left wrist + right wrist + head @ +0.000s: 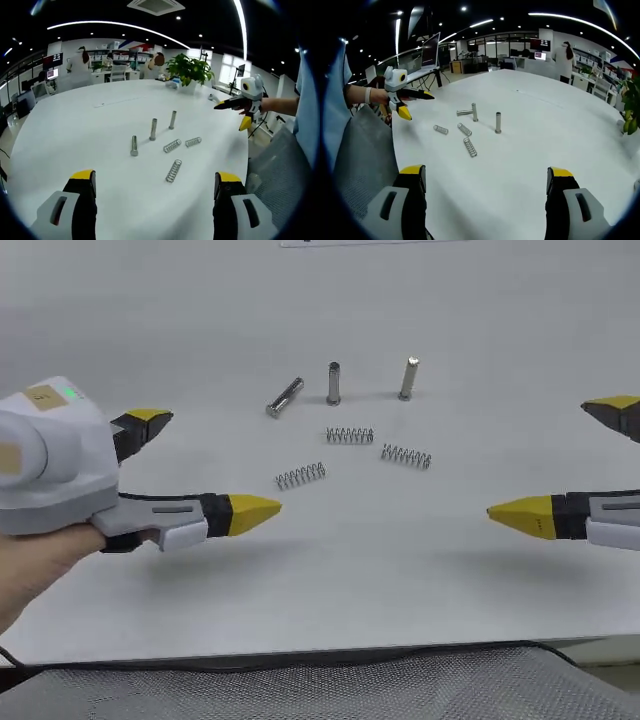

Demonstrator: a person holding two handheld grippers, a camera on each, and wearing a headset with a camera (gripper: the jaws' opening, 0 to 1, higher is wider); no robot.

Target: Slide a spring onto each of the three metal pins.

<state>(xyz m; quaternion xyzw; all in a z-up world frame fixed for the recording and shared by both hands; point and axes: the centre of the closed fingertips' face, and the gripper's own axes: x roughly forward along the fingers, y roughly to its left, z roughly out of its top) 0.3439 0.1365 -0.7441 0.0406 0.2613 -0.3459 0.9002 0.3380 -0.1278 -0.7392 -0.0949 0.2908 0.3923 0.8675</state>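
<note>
Three metal pins stand in a row on the white table (480, 320): one lies on its side (285, 398), and two stand upright (334, 383) (409, 378). In front of them lie three loose springs (300, 476) (349, 435) (406, 456). My left gripper (205, 465) is open at the left, well short of the springs. My right gripper (560, 460) is open at the right, also apart from them. The left gripper view has the lying pin (134, 146) and the nearest spring (173, 170) ahead of its open jaws. The right gripper view has the nearest spring (470, 147) and an upright pin (498, 122).
The table's front edge (300, 652) runs below the grippers, with a grey mesh chair back (330, 690) beneath it. A potted plant (190, 70) stands at the table's far side. Office desks and people are far behind.
</note>
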